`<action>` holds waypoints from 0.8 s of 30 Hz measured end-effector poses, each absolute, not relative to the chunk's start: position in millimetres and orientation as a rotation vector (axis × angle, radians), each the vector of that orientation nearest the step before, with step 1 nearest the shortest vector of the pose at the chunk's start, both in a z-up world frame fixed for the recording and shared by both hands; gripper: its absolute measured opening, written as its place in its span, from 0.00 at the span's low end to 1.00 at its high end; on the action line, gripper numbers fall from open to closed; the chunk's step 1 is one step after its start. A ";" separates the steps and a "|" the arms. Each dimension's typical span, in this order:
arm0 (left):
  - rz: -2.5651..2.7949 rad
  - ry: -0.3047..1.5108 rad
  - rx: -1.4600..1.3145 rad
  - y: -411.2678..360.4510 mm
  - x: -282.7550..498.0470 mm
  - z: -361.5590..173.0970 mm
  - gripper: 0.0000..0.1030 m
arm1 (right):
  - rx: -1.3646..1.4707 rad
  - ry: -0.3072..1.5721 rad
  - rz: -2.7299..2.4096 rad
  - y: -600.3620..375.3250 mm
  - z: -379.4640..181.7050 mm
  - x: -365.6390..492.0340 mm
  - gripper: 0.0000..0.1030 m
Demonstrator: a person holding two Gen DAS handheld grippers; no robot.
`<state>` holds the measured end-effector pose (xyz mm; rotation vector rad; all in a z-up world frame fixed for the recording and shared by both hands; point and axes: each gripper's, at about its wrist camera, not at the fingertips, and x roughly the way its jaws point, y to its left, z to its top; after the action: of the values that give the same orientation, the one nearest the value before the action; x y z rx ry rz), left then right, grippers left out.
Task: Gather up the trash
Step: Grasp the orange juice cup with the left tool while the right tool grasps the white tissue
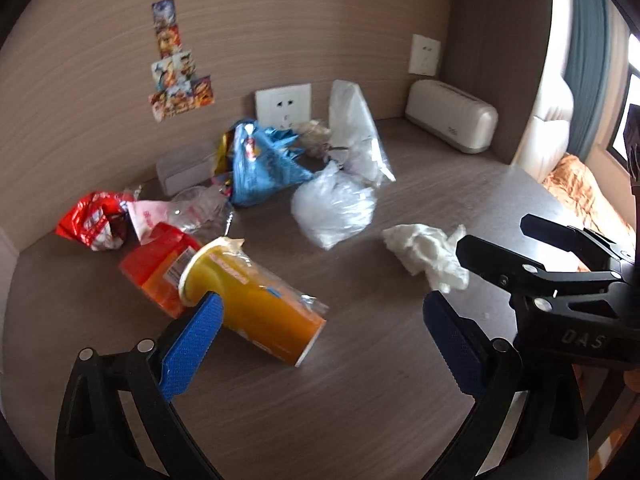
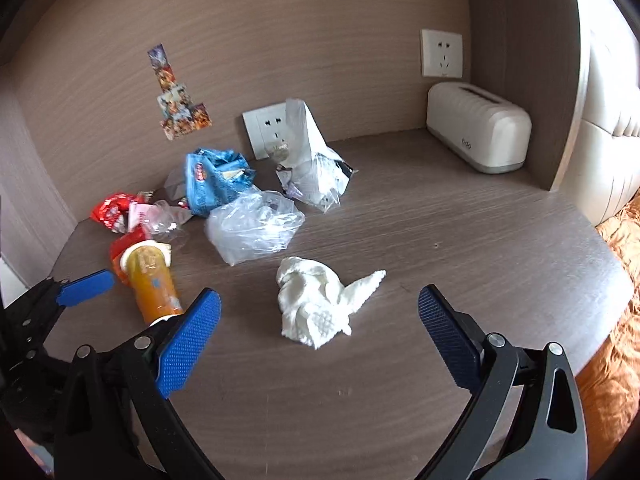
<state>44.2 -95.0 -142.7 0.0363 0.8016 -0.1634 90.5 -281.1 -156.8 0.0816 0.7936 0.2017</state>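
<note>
**Between open jaws: two pieces of trash lined up, neither gripped**

Ahead of the left gripper [image 1: 322, 312], jaws spread wide: orange cup [image 1: 256, 300] lying on its side on the tabletop [image 1: 360, 380], rim end just beside the left pad, body reaching into the gap. Not held. Beyond its far end, an orange-red packet [image 1: 160, 268] touching or overlapping it; which, cannot tell.

Ahead of the right gripper [image 2: 320, 316], jaws likewise wide and empty: crumpled white tissue [image 2: 316, 304] centred between the pads, a little beyond the tips, clear of both.

Further out from both jaws, against the wall: clear plastic bag [image 2: 252, 232], blue snack wrapper [image 2: 216, 180], red wrapper [image 2: 112, 210] and other clear film, loosely heaped. No bin or collection bag in either view.

Risks noted:
- Cup round and on its side; closing off-centre likely to roll it or squirt it out along the tabletop.
- Cup rim near the packet; a deep reach liable to pinch the packet as well, or push it into the heap.
- Tissue soft and low; a shallow close liable to catch only a loose corner and drop the rest.
- Grippers working close together; the right one visible just beside the left's right finger, so a simultaneous close risks a clash.
</note>
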 end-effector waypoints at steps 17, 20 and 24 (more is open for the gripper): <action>-0.094 0.967 -0.156 -59.5 93.8 -185.0 0.86 | -0.057 0.899 0.132 -245.3 -200.9 130.1 0.74; -0.115 0.952 -0.105 -66.8 101.3 -184.1 0.51 | -0.071 0.891 0.131 -240.6 -198.8 127.2 0.48; -0.174 0.946 -0.071 -72.9 106.9 -182.3 0.38 | -0.074 0.900 0.136 -238.6 -195.3 125.1 0.43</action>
<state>106.9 -72.9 -182.3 -0.0711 0.9457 -0.1740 125.1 -238.6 -195.3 -0.0738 0.8997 0.1359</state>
